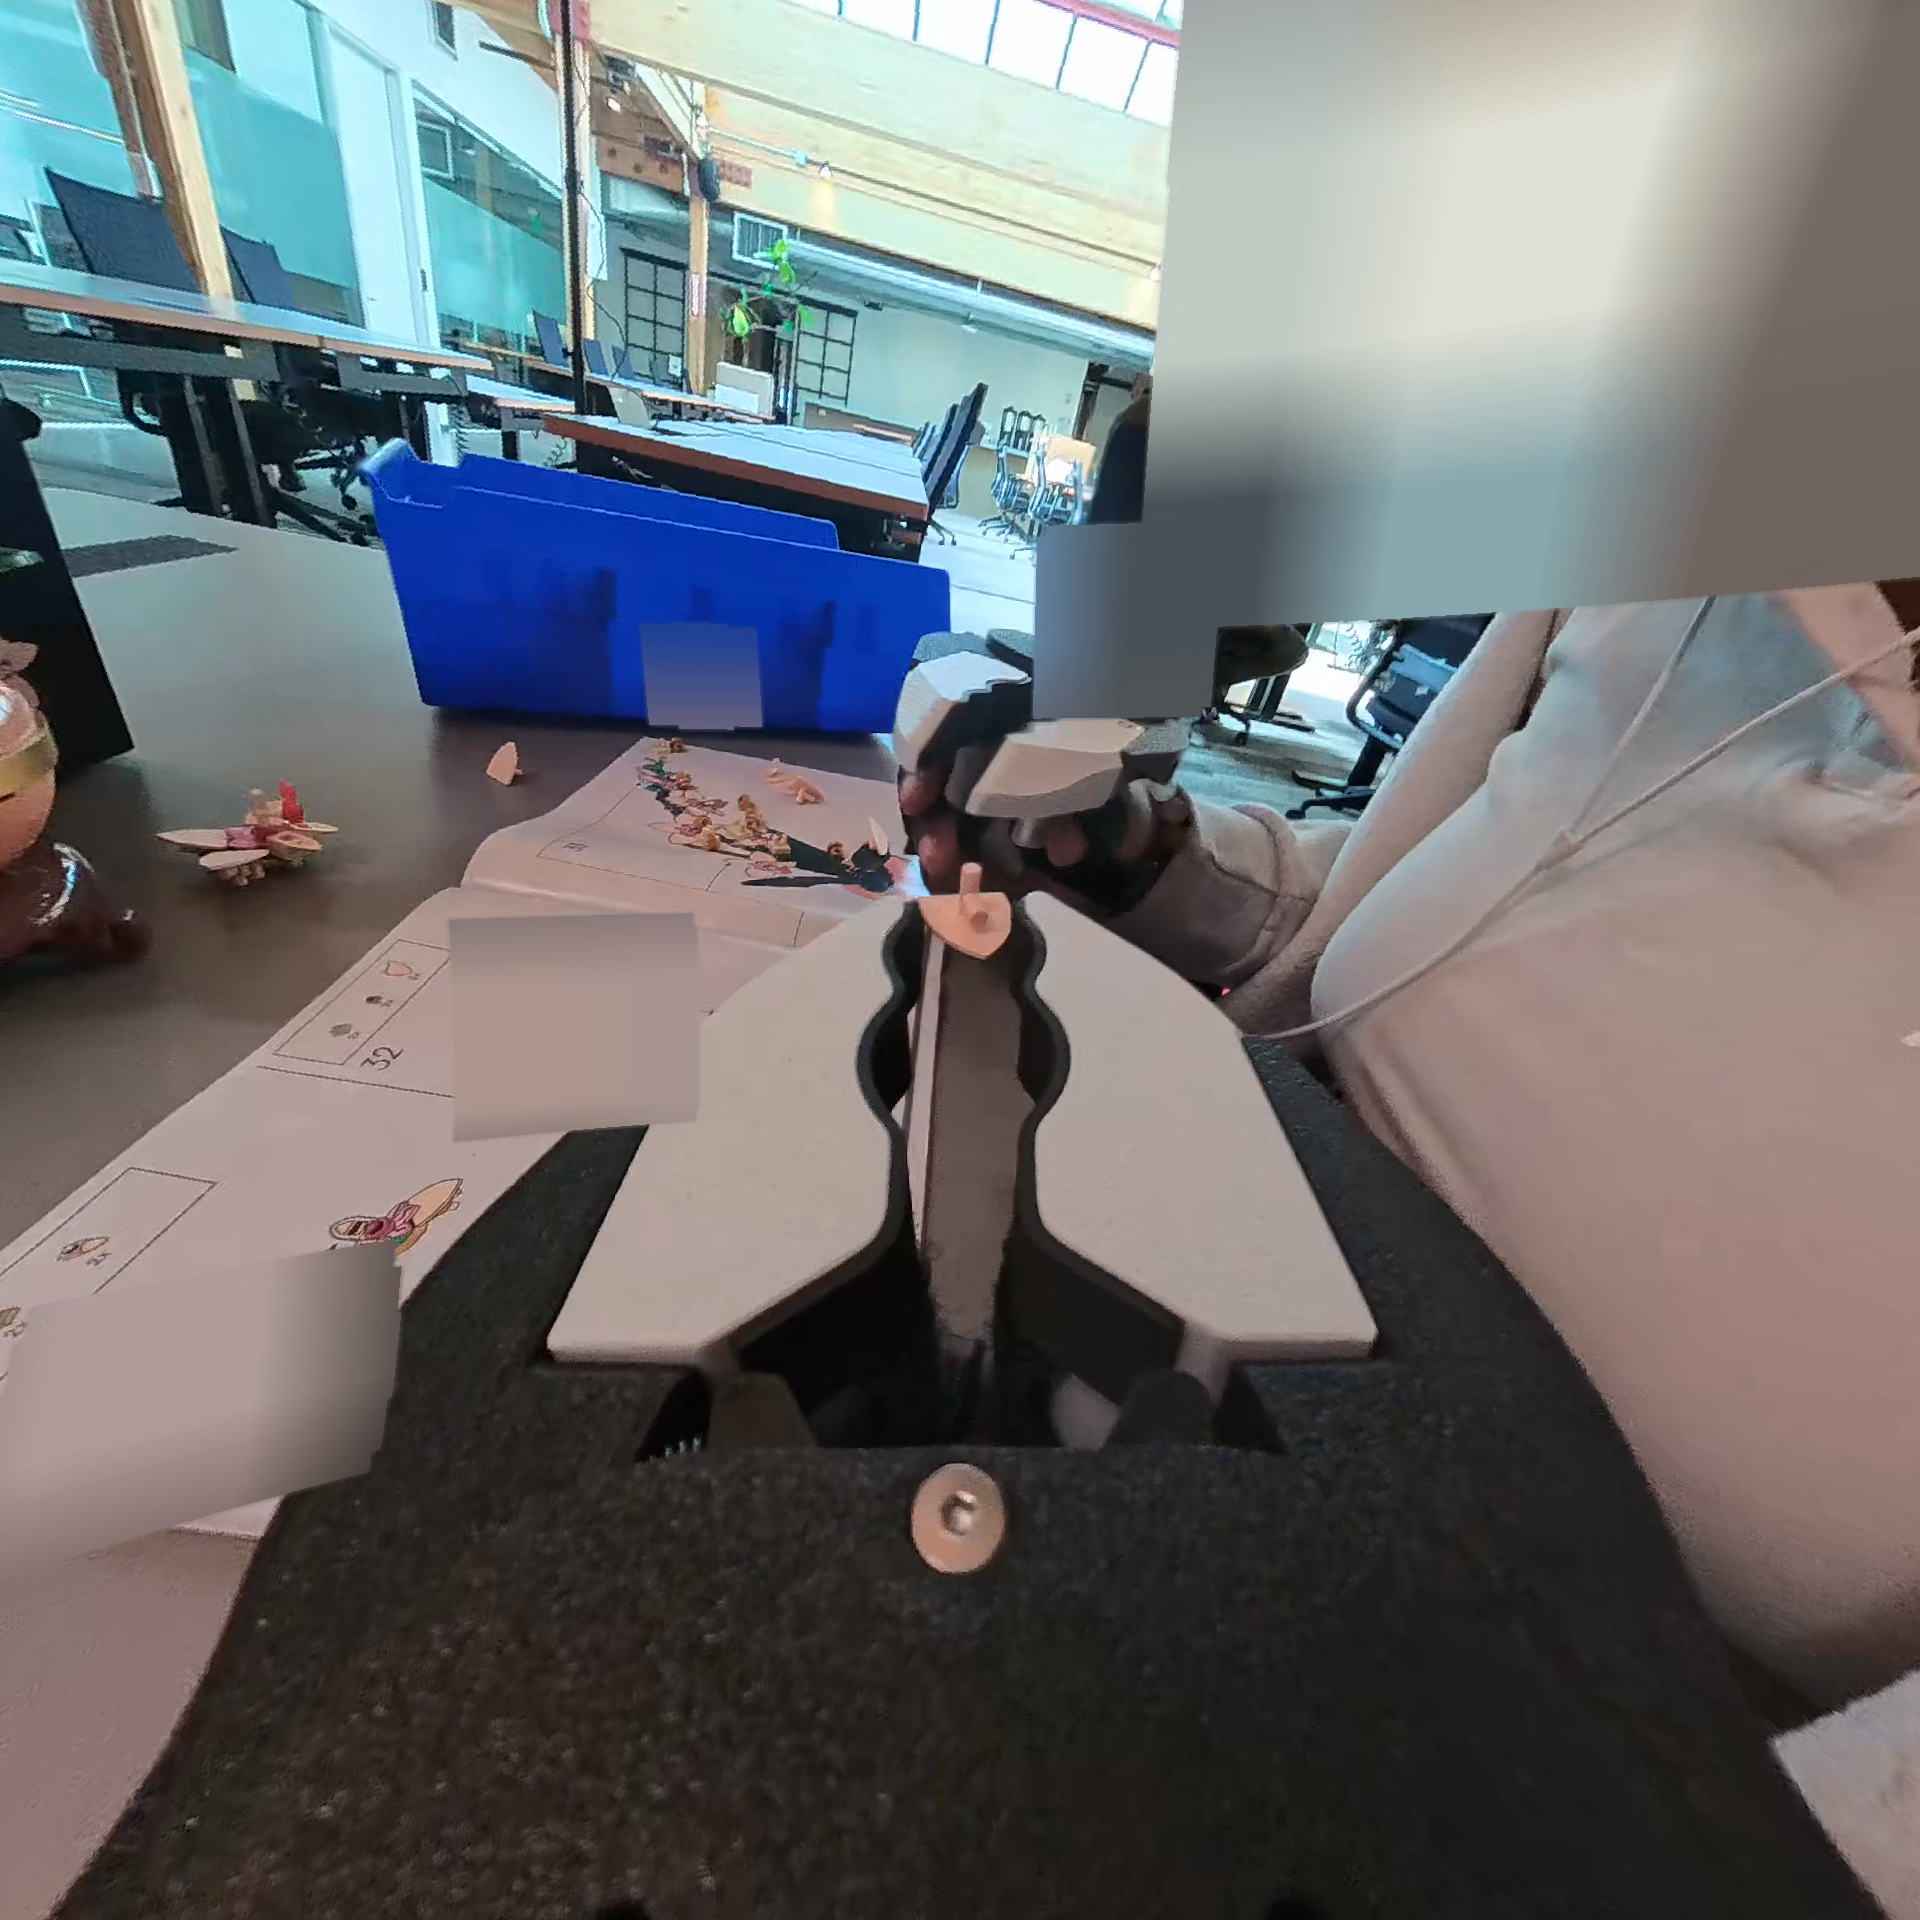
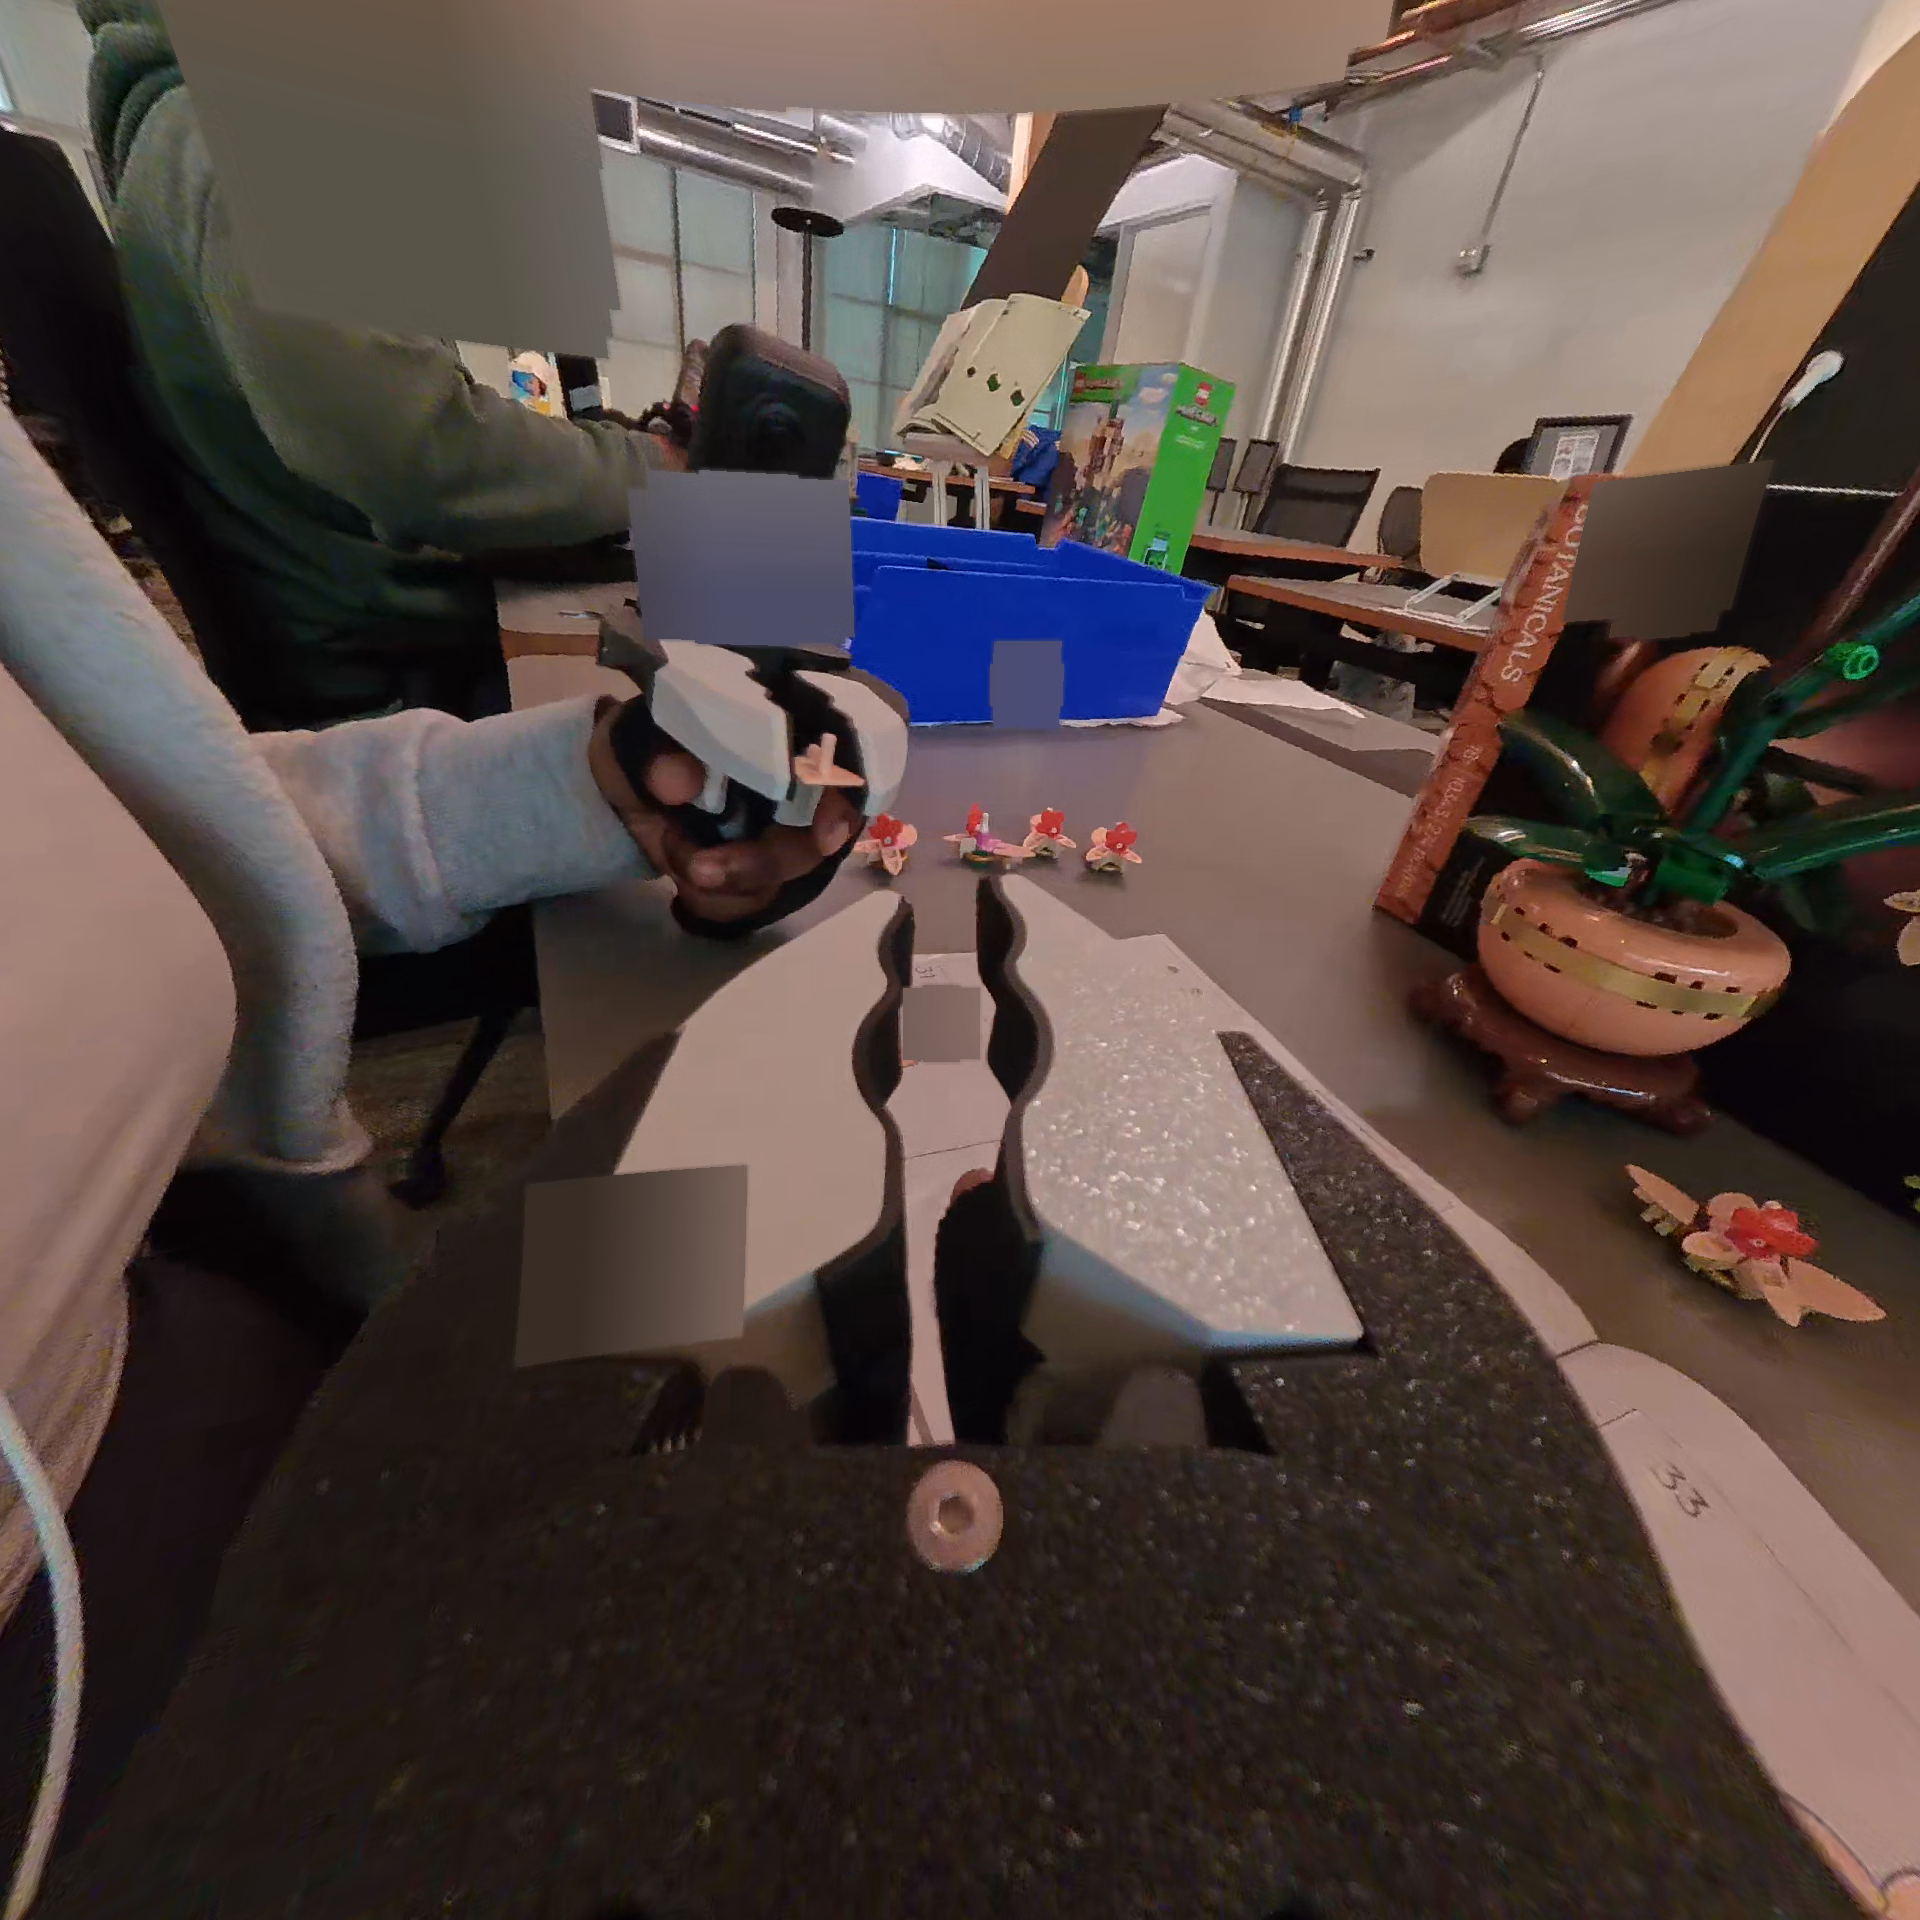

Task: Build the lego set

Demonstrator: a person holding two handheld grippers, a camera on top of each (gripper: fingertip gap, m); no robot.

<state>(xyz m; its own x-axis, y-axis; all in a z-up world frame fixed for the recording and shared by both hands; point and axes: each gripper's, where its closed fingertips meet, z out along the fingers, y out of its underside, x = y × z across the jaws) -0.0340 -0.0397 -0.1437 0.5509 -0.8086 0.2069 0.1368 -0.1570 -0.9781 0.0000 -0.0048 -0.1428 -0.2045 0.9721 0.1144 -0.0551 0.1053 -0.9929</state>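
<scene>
Left gripper clenched on pale petal piece, held at fingertips above open booklet. Right gripper released, jaws slightly apart, nothing between them, over booklet page. Four small flowers in row on table just ahead. Potted plant model at right, another flower near it. Blue bin behind.

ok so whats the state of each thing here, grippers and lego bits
left gripper: shut on petal piece
petal piece: pinched at the fingertips, held above the instruction booklet
right gripper: open, holding nothing
instruction booklet: lying open
flower pot: upright on its stand
blue bin: upright on table
</scene>
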